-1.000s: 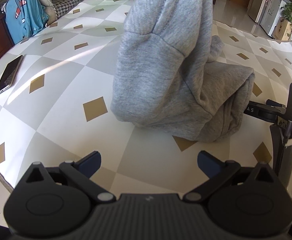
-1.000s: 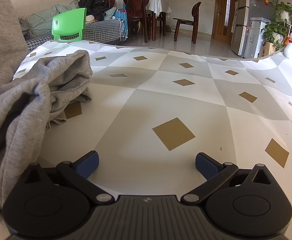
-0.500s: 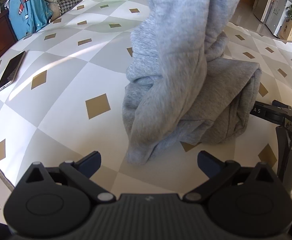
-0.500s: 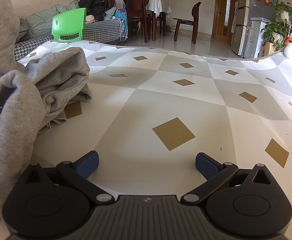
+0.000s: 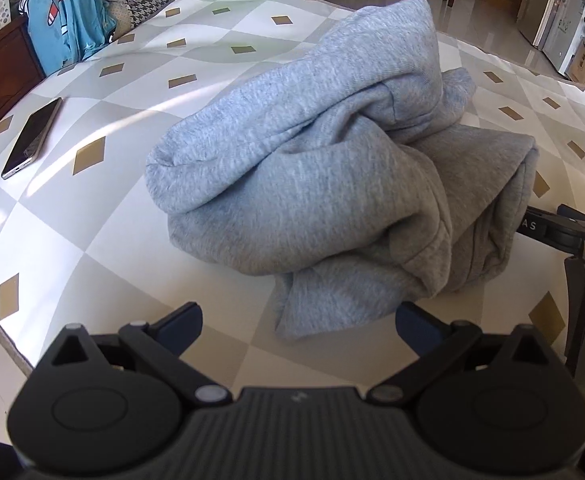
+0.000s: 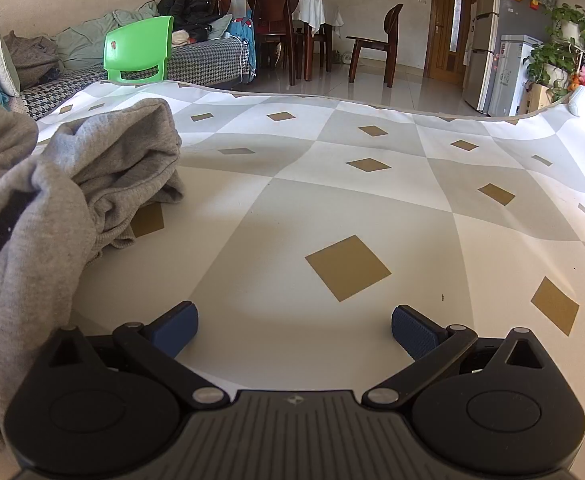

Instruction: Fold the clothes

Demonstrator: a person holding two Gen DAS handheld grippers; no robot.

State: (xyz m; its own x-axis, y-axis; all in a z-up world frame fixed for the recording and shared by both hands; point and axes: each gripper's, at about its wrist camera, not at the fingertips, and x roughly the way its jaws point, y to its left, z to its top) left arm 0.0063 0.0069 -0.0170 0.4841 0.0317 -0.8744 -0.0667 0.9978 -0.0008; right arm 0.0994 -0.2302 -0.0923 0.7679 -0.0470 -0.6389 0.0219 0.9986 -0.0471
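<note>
1. The left hand-held gripper [image 5: 298, 320] is being held with its jaws wide apart, gripping nothing. The grey sweatshirt [image 5: 332, 168] is lying just ahead of it in a crumpled heap on the worktop [image 5: 92, 248], one loose flap reaching between the fingertips.
2. The right hand-held gripper [image 6: 294, 330] is likewise being kept spread and empty over bare worktop, with the sweatshirt bunched at its left.
3. Judgement: the garment is being left unheld so that an edge can be chosen; no fold is yet being formed.
4. A phone [image 5: 32, 138] is lying far left, clear of the work.

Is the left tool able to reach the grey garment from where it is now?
Probably yes. The left tool is open, and the grey garment lies heaped directly ahead with nothing between them.
</note>
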